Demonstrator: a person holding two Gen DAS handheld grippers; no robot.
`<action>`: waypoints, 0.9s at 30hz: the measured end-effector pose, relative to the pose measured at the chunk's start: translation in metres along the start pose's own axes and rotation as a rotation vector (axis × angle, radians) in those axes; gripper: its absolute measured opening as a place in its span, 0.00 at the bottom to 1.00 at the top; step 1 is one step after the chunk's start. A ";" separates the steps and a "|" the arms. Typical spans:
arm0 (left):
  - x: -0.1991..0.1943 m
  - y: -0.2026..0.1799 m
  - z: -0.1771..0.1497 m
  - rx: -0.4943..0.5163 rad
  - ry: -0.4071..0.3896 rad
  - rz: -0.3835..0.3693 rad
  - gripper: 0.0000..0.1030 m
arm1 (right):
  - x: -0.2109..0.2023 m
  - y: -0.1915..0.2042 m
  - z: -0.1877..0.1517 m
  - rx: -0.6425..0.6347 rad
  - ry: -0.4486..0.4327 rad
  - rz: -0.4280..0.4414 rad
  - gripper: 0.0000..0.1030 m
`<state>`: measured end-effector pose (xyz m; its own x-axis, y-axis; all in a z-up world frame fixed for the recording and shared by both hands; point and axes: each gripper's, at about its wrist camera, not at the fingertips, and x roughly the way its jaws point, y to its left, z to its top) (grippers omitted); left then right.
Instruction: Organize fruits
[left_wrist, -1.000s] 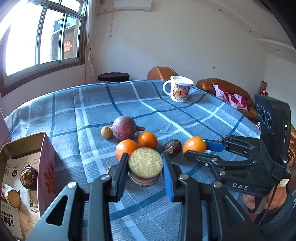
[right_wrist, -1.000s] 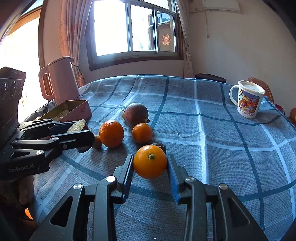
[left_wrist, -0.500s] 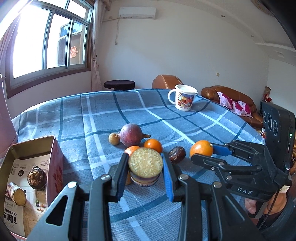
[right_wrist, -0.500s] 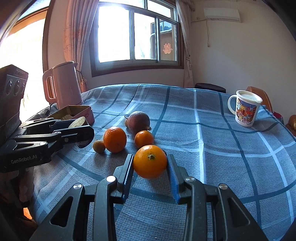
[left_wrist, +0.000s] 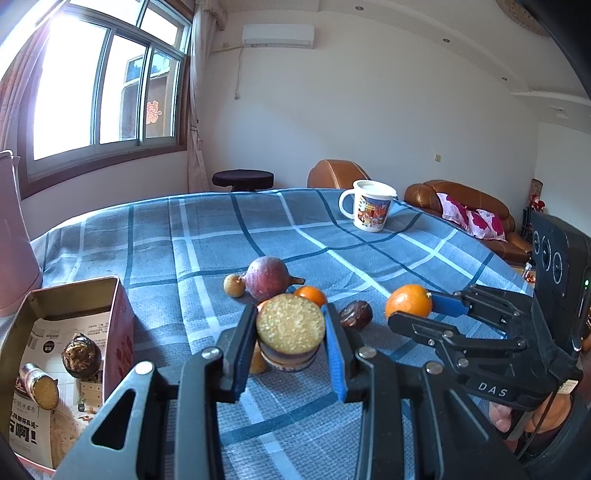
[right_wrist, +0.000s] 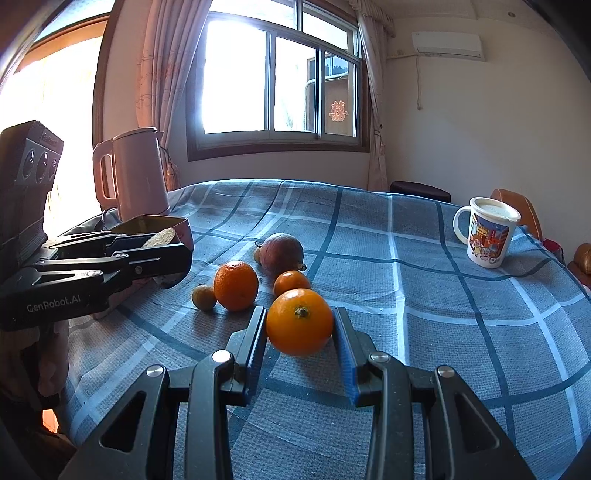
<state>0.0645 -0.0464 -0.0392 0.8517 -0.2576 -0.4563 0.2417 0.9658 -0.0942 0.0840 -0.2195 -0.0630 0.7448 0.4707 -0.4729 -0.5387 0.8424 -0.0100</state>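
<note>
My left gripper (left_wrist: 290, 334) is shut on a cut sweet potato piece (left_wrist: 290, 325) and holds it above the blue checked tablecloth (left_wrist: 207, 258). My right gripper (right_wrist: 300, 328) is shut on an orange (right_wrist: 299, 321), also lifted; it shows in the left wrist view (left_wrist: 409, 300). On the cloth lie a purple-red fruit (left_wrist: 266, 278), a small orange (left_wrist: 311, 294), a dark brown fruit (left_wrist: 355, 314) and a small tan fruit (left_wrist: 234, 285). A bigger orange (right_wrist: 235, 285) lies in the right wrist view.
An open tin box (left_wrist: 70, 299) at the left holds a dark round root and another cut piece. A printed mug (left_wrist: 370, 209) stands at the far right. A pink kettle (right_wrist: 131, 177) stands behind the box. A sofa lies beyond the table.
Both grippers have risen with their loads: the table and fruits sit lower and farther in both views. The left gripper has shifted a little toward the box.
</note>
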 end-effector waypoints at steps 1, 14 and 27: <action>-0.001 0.000 0.000 -0.001 -0.003 0.001 0.35 | -0.001 0.000 0.000 -0.002 -0.003 -0.001 0.36; -0.007 0.001 0.000 -0.006 -0.035 0.007 0.35 | -0.008 0.003 0.000 -0.021 -0.042 -0.002 0.36; -0.013 0.001 0.000 -0.008 -0.071 0.024 0.35 | -0.014 0.005 -0.002 -0.037 -0.080 -0.007 0.36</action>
<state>0.0534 -0.0418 -0.0336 0.8881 -0.2352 -0.3950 0.2169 0.9719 -0.0910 0.0705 -0.2222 -0.0579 0.7767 0.4858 -0.4009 -0.5466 0.8362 -0.0457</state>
